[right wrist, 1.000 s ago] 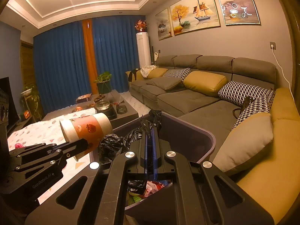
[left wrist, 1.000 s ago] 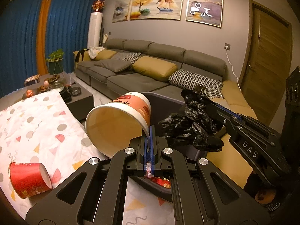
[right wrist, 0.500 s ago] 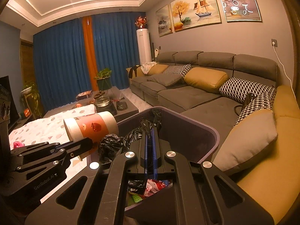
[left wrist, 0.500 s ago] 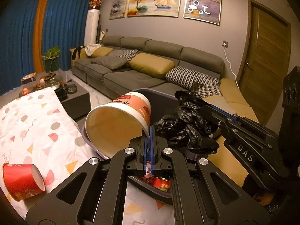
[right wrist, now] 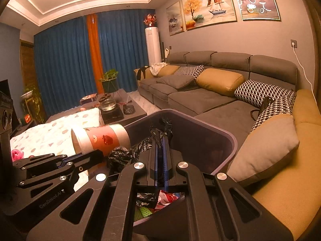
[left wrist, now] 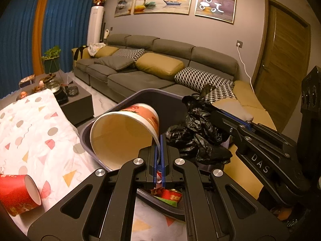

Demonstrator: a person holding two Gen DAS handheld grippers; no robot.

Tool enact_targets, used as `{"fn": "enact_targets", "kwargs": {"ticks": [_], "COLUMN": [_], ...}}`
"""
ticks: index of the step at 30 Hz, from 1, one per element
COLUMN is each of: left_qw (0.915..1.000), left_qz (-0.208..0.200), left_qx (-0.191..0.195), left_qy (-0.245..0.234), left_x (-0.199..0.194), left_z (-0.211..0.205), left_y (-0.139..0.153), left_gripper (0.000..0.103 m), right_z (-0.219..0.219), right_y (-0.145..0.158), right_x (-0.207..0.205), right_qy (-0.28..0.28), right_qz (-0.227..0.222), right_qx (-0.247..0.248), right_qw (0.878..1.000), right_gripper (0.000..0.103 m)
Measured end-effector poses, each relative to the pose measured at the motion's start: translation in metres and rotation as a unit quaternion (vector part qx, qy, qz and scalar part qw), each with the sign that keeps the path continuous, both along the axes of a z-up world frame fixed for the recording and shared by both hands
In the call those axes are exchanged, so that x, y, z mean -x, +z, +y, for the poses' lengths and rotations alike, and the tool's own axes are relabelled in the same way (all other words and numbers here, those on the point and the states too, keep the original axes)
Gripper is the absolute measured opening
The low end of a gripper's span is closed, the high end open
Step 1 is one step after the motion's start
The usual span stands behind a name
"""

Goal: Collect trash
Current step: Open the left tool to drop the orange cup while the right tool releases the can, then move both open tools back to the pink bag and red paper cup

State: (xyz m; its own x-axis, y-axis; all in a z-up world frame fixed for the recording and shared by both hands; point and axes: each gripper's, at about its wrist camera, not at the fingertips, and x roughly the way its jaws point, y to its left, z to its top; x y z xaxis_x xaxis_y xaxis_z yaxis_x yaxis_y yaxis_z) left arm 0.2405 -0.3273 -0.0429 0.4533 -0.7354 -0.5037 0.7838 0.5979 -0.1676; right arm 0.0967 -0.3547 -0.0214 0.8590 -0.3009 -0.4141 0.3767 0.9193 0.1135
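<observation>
- Since a second ago the paper cup and both grippers sit lower against the dark bin, its purple-grey rim (left wrist: 152,91) now wrapping around the cup's far end; neither pair of jaws has changed its hold.
- My left gripper (left wrist: 159,140) is pinched tight on the rim of the paper cup (left wrist: 128,132), one wall of it between the pads, the cup lying sideways with its open mouth toward my camera, above the bin's mouth.
- My right gripper (right wrist: 159,142) is clamped narrow on the black plastic bag (right wrist: 138,150), which bunches and droops over the bin beside the cup.
- I judge the cup light and thin-walled: it crushes easily, so the rim is the stiffest place to hold.
- I judge the bag limp and slick; a gathered fold holds best.
- Another red cup (left wrist: 18,194) lies on the patterned cloth (left wrist: 40,132), not yet collected.
</observation>
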Motion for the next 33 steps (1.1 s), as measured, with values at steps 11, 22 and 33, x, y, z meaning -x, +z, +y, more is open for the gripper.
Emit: {"fn": "enact_targets", "kwargs": {"ticks": [11, 22, 33], "left_qw": [0.9998, 0.9906, 0.9645], "left_qz": [0.006, -0.039, -0.062], "left_qx": [0.008, 0.032, -0.009], "left_qy": [0.016, 0.127, 0.257], "left_x": [-0.005, 0.01, 0.029], "left_z": [0.015, 0.087, 0.192], "left_y": [-0.004, 0.014, 0.02], "left_gripper": [0.052, 0.092, 0.097], "right_z": [0.0, 0.01, 0.075], "right_y": [-0.004, 0.001, 0.007], "right_x": [-0.006, 0.002, 0.011], "right_qy": [-0.001, -0.006, 0.042], "right_qz": [0.011, -0.003, -0.012], "right_qx": [-0.001, -0.004, 0.005], "right_qw": [1.0, 1.0, 0.999], "right_gripper": [0.006, 0.04, 0.076]}}
